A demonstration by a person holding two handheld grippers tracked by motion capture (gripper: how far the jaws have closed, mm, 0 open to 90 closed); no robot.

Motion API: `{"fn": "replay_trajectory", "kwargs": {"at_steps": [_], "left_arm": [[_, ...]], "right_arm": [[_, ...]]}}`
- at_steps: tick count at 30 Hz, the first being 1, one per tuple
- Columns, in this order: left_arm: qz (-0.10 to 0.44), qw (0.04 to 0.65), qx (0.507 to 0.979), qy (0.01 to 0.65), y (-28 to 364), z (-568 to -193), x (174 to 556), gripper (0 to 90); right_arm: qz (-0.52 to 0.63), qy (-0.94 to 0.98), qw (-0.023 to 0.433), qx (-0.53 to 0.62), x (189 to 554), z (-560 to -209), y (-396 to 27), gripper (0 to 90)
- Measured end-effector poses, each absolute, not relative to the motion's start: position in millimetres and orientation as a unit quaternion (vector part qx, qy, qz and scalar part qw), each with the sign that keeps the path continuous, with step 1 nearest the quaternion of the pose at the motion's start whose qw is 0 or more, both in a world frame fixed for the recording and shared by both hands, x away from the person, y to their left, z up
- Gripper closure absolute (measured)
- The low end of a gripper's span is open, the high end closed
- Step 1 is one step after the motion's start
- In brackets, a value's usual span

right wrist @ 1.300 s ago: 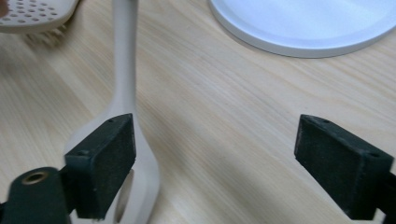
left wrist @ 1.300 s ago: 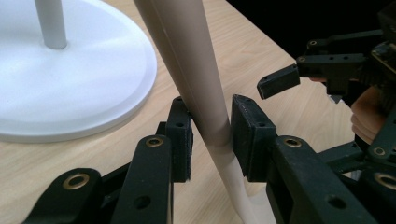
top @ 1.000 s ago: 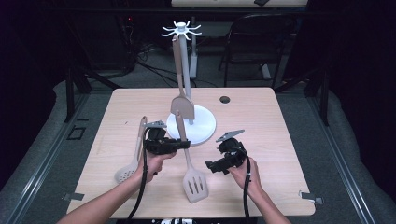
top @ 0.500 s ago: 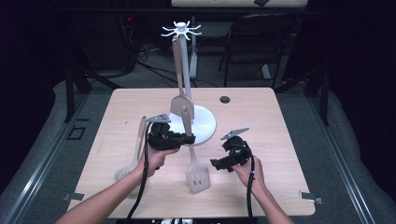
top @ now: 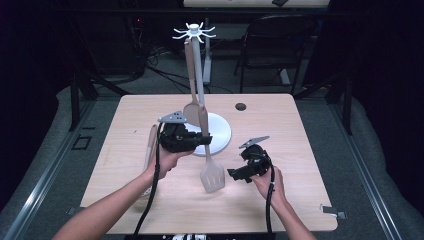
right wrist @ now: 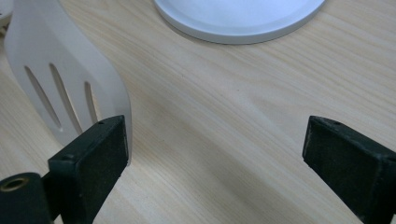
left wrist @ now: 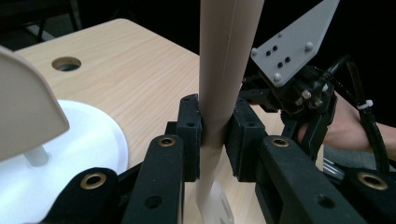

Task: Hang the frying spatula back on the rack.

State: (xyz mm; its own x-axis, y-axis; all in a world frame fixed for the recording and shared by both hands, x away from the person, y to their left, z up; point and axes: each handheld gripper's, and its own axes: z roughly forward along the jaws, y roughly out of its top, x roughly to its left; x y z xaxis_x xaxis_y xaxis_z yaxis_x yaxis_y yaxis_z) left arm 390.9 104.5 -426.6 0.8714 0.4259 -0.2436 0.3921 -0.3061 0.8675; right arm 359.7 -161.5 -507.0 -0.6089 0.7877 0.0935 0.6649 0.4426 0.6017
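Note:
A beige slotted spatula [top: 212, 175] hangs head-down just above the table, its handle upright. My left gripper [top: 202, 140] is shut on that handle [left wrist: 215, 116], in front of the white utensil stand [top: 196, 60]. A second beige utensil [top: 191, 113] hangs from the stand's top hooks. My right gripper [top: 236, 174] is open low over the table, right of the spatula head [right wrist: 65, 88], with nothing between its jaws [right wrist: 215, 154]. It also appears beyond the handle as the right gripper [left wrist: 299, 88].
The stand's round white base [top: 220, 131] sits mid-table, and its edge [right wrist: 238, 21] lies just ahead of my right jaws. Another beige utensil [top: 149, 145] lies on the table left of my left hand. A small round hole [top: 241, 106] marks the far tabletop.
My left gripper has risen and lifted the spatula off the table, swinging its handle upright. The right gripper has barely moved.

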Motion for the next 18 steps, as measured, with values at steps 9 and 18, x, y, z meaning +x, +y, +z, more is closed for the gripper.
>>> {"fn": "replay_trajectory", "kwargs": {"at_steps": [9,18], "left_arm": [[0.039,0.523,0.818,0.238,99,-408,402,77.1],[0.059,0.516,0.823,0.232,92,-393,411,77.0]], "right_arm": [[0.304,0.843,0.102,0.431,361,-508,-163,6.4],[0.307,0.843,0.1,0.431,362,-509,-163,6.0]]}}
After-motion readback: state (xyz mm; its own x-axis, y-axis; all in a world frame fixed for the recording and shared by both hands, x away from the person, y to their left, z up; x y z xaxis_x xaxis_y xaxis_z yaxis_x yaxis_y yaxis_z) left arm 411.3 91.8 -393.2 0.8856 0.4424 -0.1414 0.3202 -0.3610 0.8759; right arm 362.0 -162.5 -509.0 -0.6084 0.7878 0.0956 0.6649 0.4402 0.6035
